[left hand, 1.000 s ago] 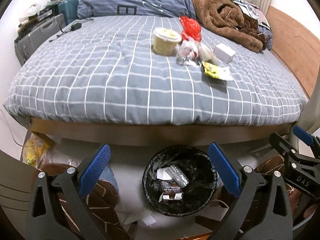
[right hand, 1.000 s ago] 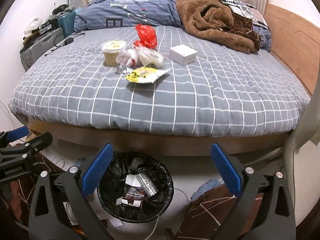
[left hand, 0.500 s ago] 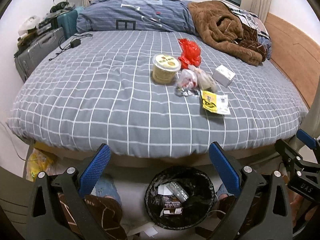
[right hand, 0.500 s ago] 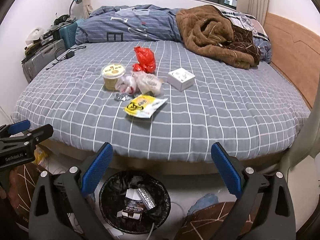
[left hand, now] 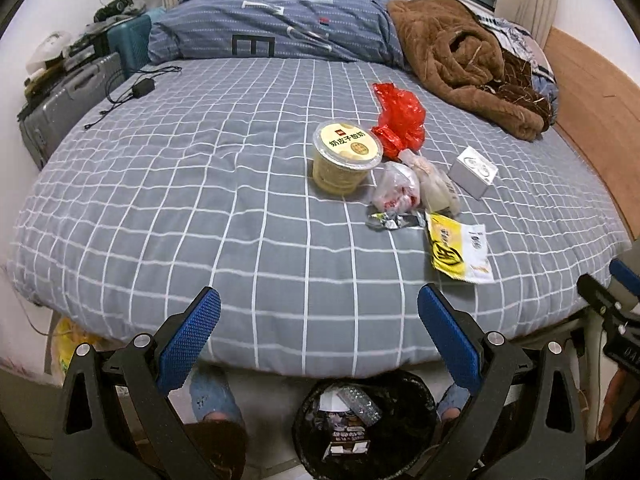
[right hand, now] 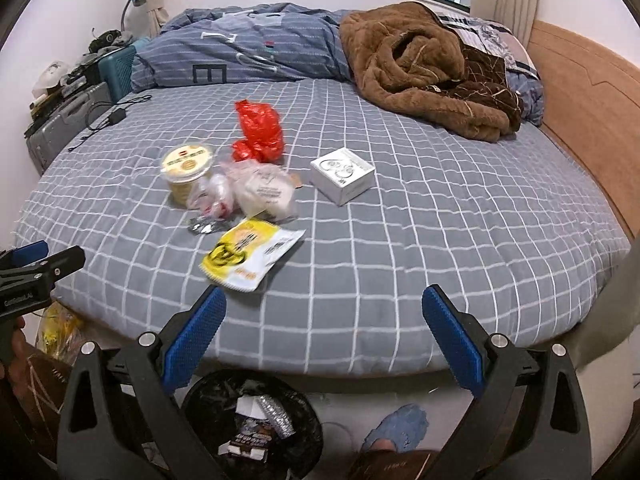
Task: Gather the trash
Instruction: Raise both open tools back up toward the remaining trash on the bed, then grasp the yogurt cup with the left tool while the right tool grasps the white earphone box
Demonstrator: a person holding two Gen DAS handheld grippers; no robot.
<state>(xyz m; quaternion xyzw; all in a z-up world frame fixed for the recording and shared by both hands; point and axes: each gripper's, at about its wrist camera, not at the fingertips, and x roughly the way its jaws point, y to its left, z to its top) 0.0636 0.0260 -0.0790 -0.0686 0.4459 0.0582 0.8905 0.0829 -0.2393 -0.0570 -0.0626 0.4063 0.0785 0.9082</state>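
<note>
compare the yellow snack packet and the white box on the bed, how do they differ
The yellow snack packet lies flat and limp; the white box is rigid and stands up off the cover. The packet is yellow with dark print; the box is white with a grey drawing on top. The packet lies nearer the bed's front edge, the box farther back. Both rest untouched on the checked bedcover.

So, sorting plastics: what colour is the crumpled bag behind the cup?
Red crumpled plastic bag; left wrist view.

both grippers raised, closer to bed (left hand: 200,200)
</note>
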